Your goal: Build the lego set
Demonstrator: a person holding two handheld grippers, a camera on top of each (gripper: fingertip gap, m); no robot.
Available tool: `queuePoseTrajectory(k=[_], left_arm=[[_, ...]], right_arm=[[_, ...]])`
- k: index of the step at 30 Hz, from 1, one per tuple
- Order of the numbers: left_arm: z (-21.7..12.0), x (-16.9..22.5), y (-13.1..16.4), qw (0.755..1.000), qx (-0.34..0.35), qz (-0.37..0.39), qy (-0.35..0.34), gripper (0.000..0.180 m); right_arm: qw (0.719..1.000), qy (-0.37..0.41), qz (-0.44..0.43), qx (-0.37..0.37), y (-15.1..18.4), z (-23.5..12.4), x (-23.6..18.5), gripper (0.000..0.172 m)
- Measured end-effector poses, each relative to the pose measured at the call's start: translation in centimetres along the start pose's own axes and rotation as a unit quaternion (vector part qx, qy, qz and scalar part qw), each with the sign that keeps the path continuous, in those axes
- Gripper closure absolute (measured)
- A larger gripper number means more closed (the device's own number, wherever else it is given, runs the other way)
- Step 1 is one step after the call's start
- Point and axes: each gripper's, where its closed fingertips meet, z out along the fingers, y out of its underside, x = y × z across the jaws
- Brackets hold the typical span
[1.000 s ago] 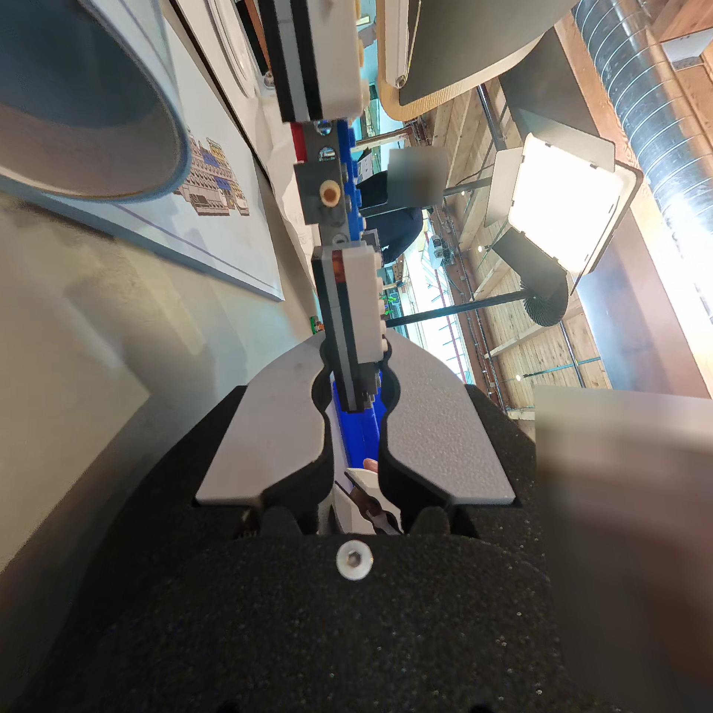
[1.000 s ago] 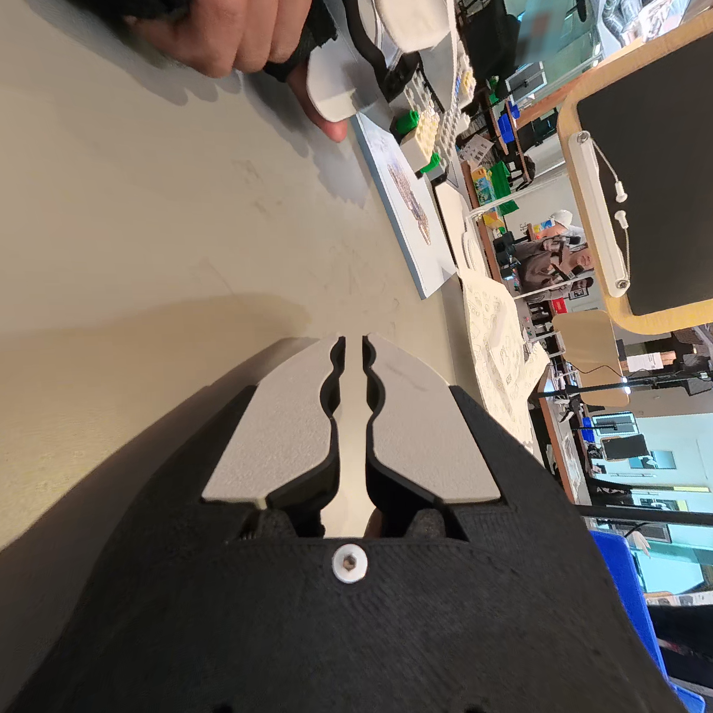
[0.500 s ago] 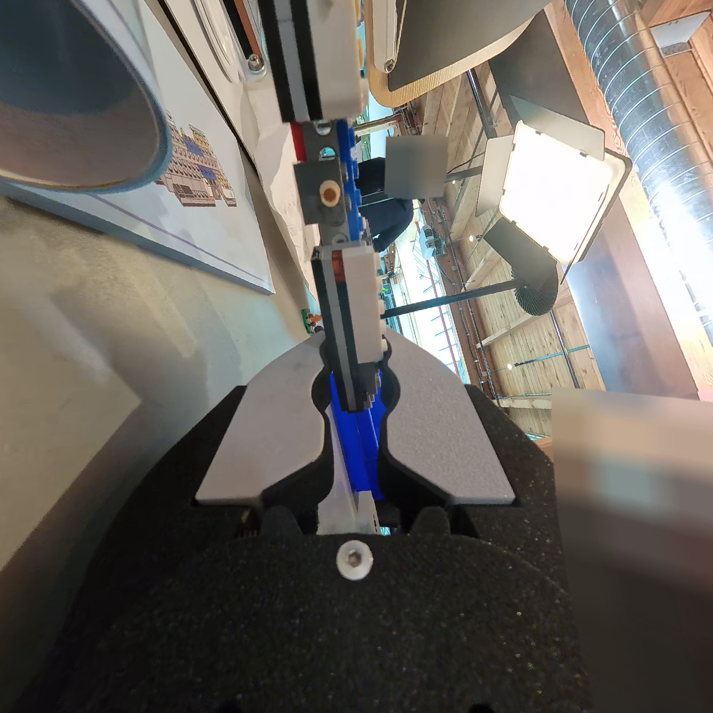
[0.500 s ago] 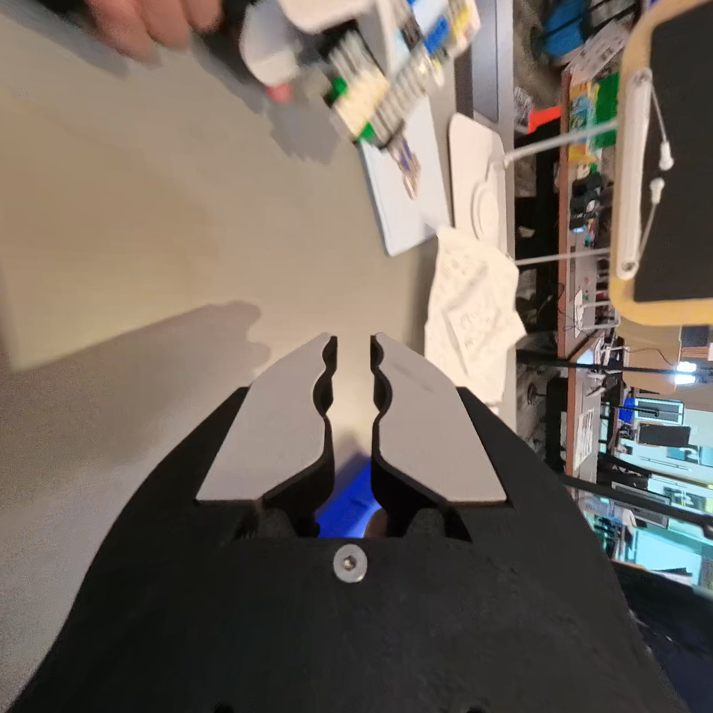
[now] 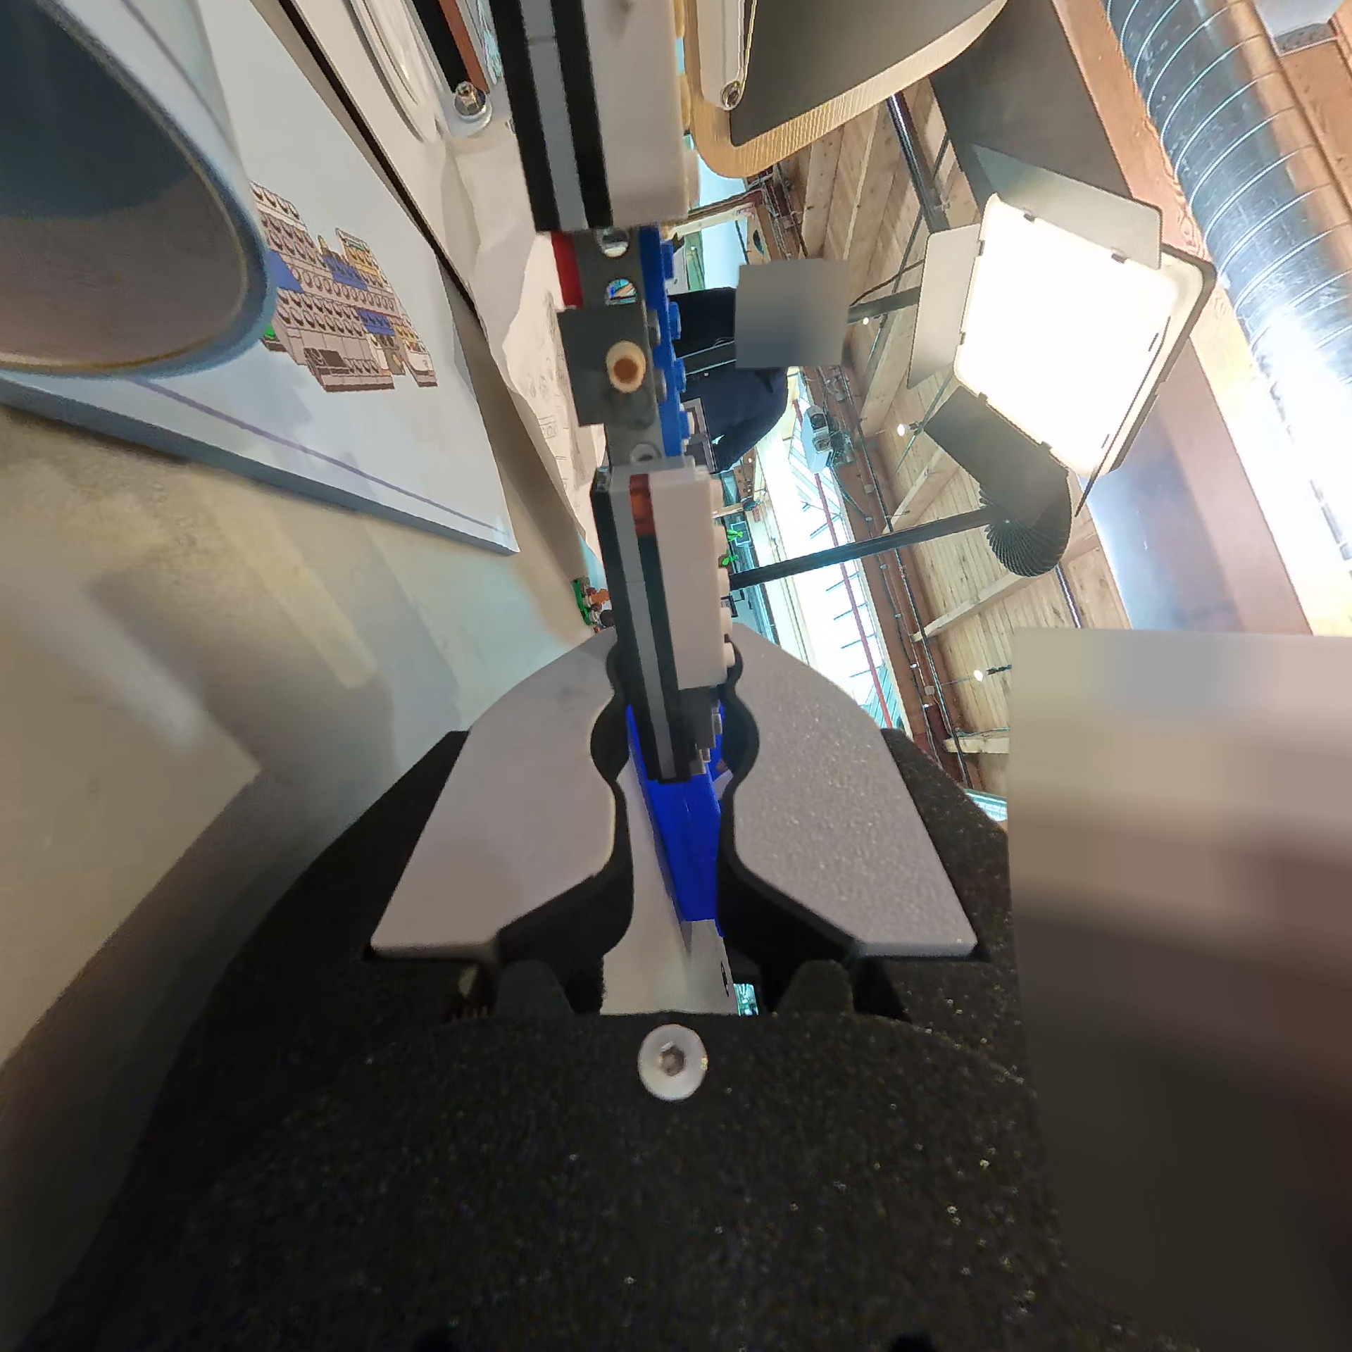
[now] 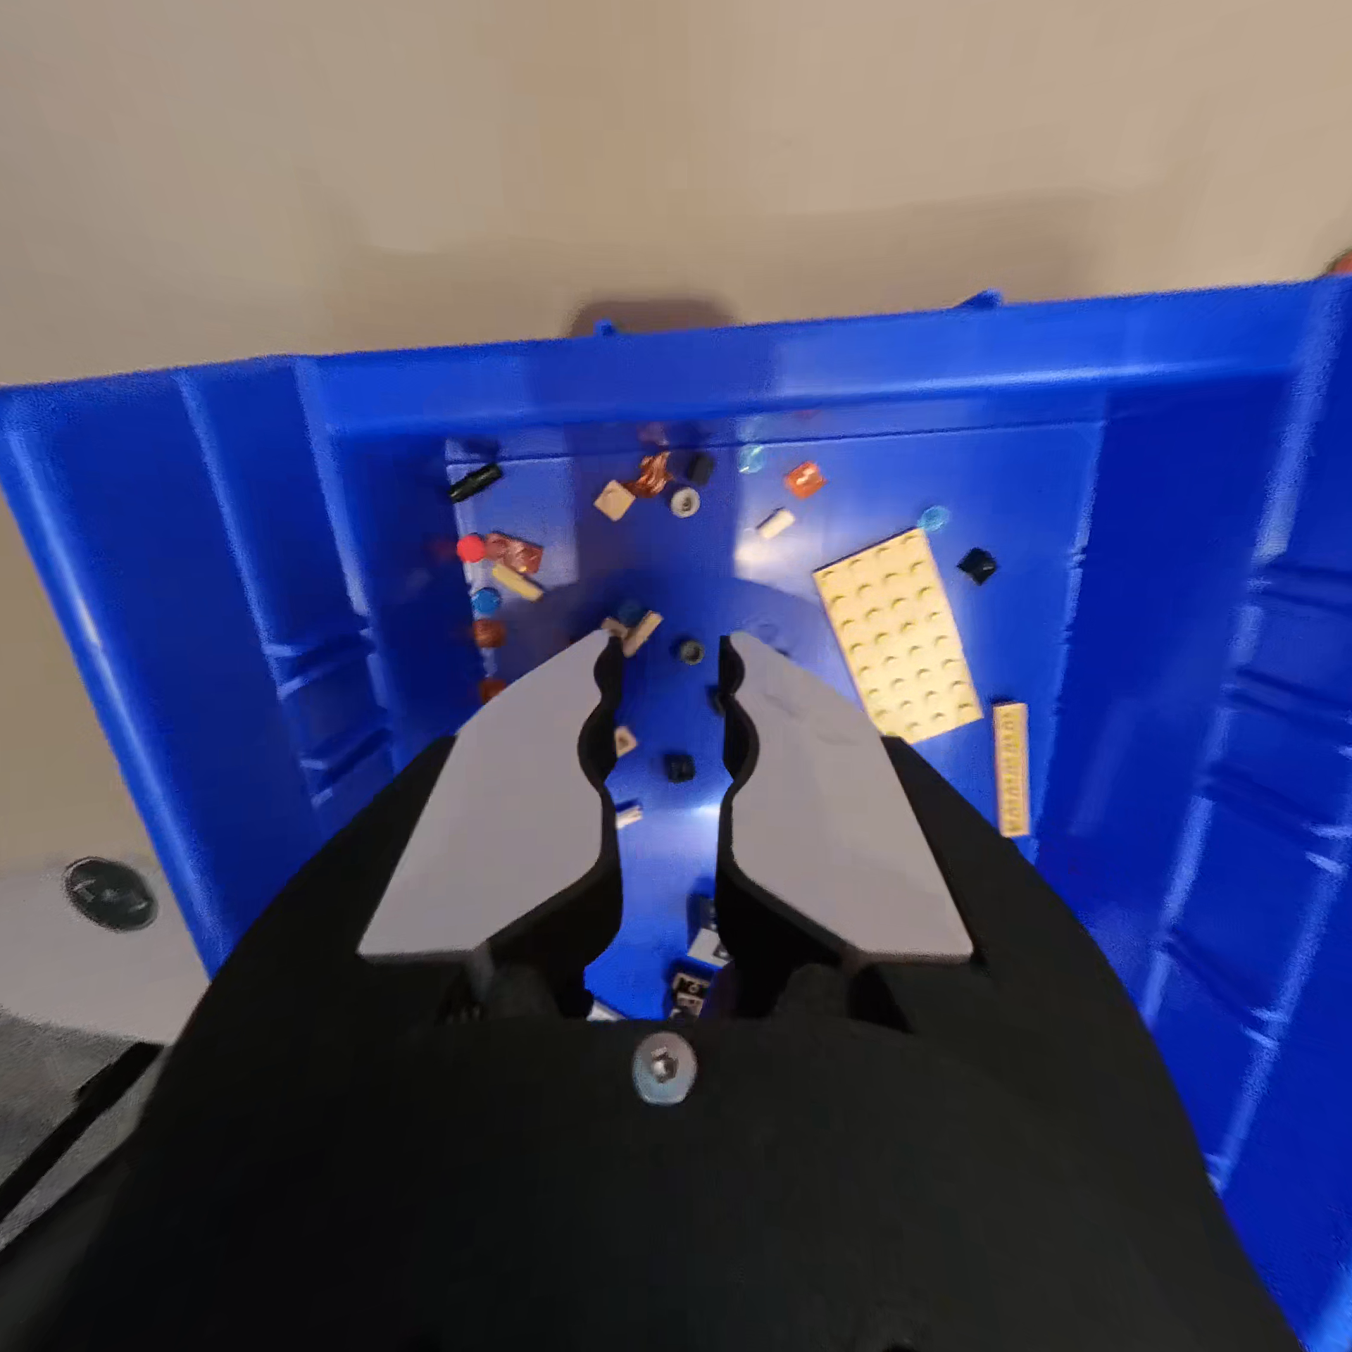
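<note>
Below our open right gripper, which grips nothing, we see a blue bin on the desk; a tan studded plate lies near its right wall among small loose bricks. Our left gripper clamps a brick assembly.

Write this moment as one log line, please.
left gripper: fingers clamp long grey, black and white brick assembly | right gripper: fingers apart, empty, above blue plastic bin of small loose bricks
</note>
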Motion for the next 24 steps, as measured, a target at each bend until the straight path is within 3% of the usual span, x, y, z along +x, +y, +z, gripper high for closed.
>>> queuePoseTrajectory(k=[5,10,20,24], left_arm=[[0.0,0.0,-0.3,1.000,0.006,0.000,0.001,0.160],[0.1,0.0,-0.1,1.000,-0.001,0.006,-0.001,0.160],[0.0,0.0,-0.2,1.000,0.002,0.004,0.000,0.160],[0.0,0.0,-0.2,1.000,0.002,0.005,0.000,0.160]], right_arm=[[0.999,-0.008,-0.036,-0.024,1.9,1.2,-1.1,0.144],[0.999,-0.022,-0.028,-0.003,1.5,2.3,-1.1,0.142],[0.998,0.052,-0.022,-0.038,3.1,1.7,1.8,0.138],[0.999,0.032,-0.009,-0.009,2.7,1.2,1.1,0.138]])
